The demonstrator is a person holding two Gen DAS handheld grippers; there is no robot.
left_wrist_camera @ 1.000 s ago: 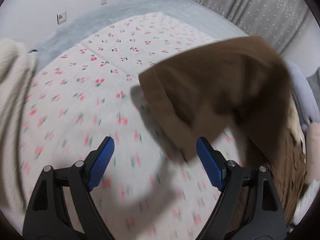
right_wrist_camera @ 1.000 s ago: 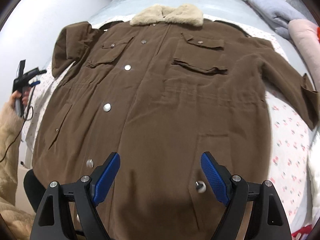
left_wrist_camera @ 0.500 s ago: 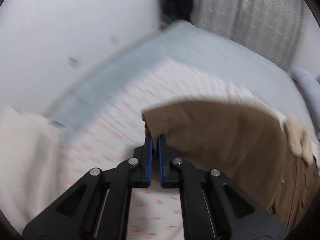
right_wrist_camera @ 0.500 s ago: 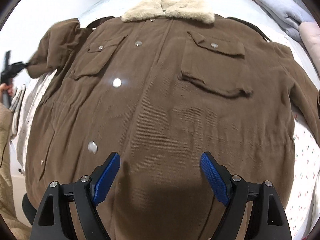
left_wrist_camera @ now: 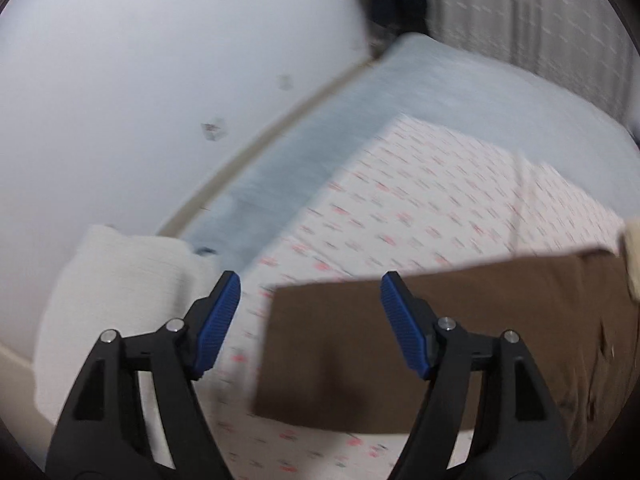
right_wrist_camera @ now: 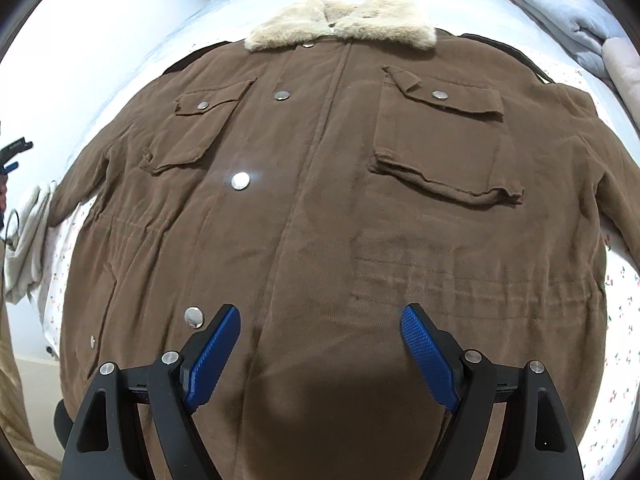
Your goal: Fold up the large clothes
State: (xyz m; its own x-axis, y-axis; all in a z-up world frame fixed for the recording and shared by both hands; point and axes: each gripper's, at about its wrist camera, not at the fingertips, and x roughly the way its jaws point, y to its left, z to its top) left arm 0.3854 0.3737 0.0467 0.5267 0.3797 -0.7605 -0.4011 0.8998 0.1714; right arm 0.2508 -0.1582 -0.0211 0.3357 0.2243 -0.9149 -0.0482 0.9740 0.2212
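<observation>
Left hand-held gripper now spread, sleeve released, coat flat

left view blurred, coat hem cut off

The coat lies spread face up on the bed, collar at the far end. Its sleeve stretches flat over the sheet, toward the wall-side edge. A folded cloth sits left of the sleeve. Piled bedding lies at the far right corner.
</observation>
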